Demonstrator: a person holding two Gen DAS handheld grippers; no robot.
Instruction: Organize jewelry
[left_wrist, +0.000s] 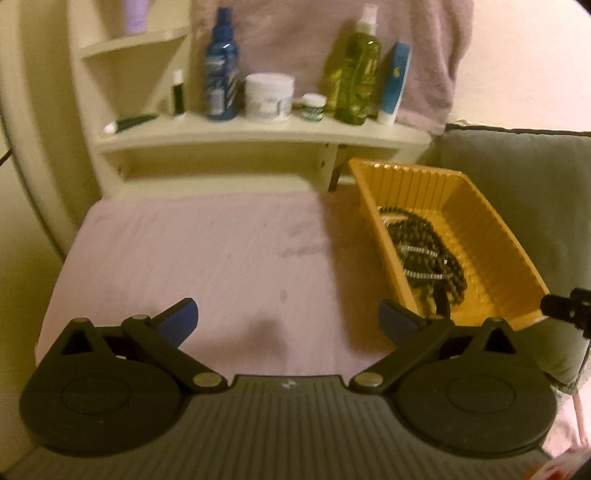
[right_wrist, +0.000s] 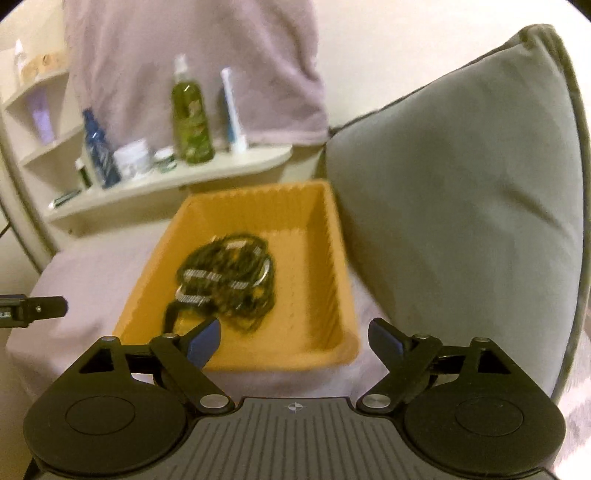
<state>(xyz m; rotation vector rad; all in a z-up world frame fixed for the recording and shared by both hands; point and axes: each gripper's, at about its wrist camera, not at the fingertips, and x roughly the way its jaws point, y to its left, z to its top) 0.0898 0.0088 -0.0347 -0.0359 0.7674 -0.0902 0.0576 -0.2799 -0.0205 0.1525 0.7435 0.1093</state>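
An orange plastic tray (left_wrist: 491, 229) stands on the pink cloth at the right; it also shows in the right wrist view (right_wrist: 317, 266). A heap of dark beaded necklaces with silver segments (left_wrist: 424, 254) lies inside it, blurred in the right wrist view (right_wrist: 225, 280). My left gripper (left_wrist: 288, 321) is open and empty above the bare cloth, left of the tray. My right gripper (right_wrist: 293, 339) is open and empty just above the tray's near edge. Its tip shows in the left wrist view (left_wrist: 565, 308).
A pink cloth (left_wrist: 207, 258) covers the surface. A grey cushion (right_wrist: 454, 199) stands right of the tray. A white shelf (left_wrist: 258, 136) behind holds a blue bottle (left_wrist: 221, 70), a white jar (left_wrist: 269, 96), a green bottle (left_wrist: 356, 70) and a tube (left_wrist: 395, 81).
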